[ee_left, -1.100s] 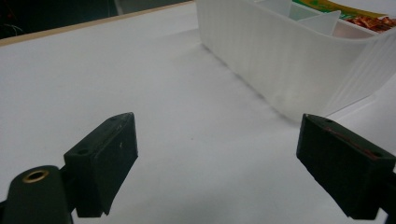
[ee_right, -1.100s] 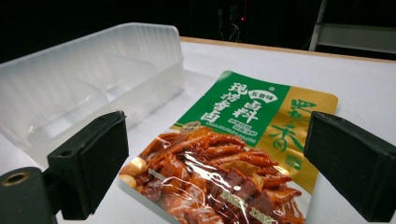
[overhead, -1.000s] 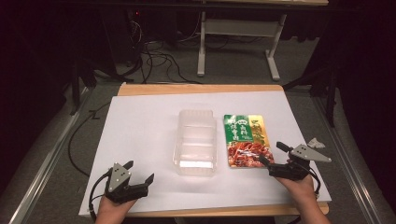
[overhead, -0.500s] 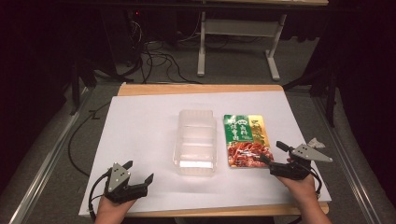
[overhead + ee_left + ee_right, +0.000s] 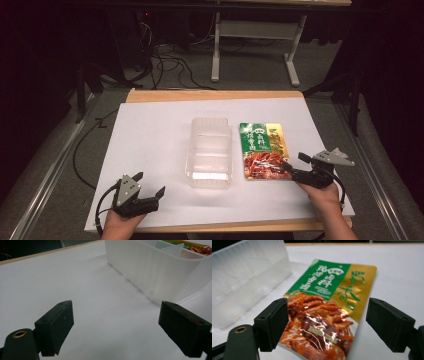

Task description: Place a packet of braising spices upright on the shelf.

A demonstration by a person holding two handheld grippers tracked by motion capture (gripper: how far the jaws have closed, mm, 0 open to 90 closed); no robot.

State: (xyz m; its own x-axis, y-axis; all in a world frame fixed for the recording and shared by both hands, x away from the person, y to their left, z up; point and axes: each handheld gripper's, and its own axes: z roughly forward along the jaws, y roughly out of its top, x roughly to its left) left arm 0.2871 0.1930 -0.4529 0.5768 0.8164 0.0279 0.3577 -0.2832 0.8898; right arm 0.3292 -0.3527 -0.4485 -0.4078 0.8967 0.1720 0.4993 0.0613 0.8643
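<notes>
- High view: a flat food packet (image 5: 263, 151), green and gold at its far end with a red food picture at its near end, lies on the white sheet covering the bench (image 5: 155, 135). It sits just beside the right wall of a clear plastic container (image 5: 210, 152), near the middle of the sheet.
- High view: the right tool (image 5: 292, 169) rests at the packet's near right corner, its jaws spread and just now closing a little, nothing pinched. The left tool (image 5: 149, 186) rests near the front edge, well apart from the container, jaws spread and empty.
- Left gripper view: the left tool (image 5: 116, 322) has both jaws wide over bare white sheet; the container (image 5: 160, 270) stands ahead to the right.
- Right gripper view: the right tool (image 5: 327, 323) has its jaws standing on either side of the packet (image 5: 327, 307), pads not pressing on it; the container (image 5: 247, 277) rises at the left.
</notes>
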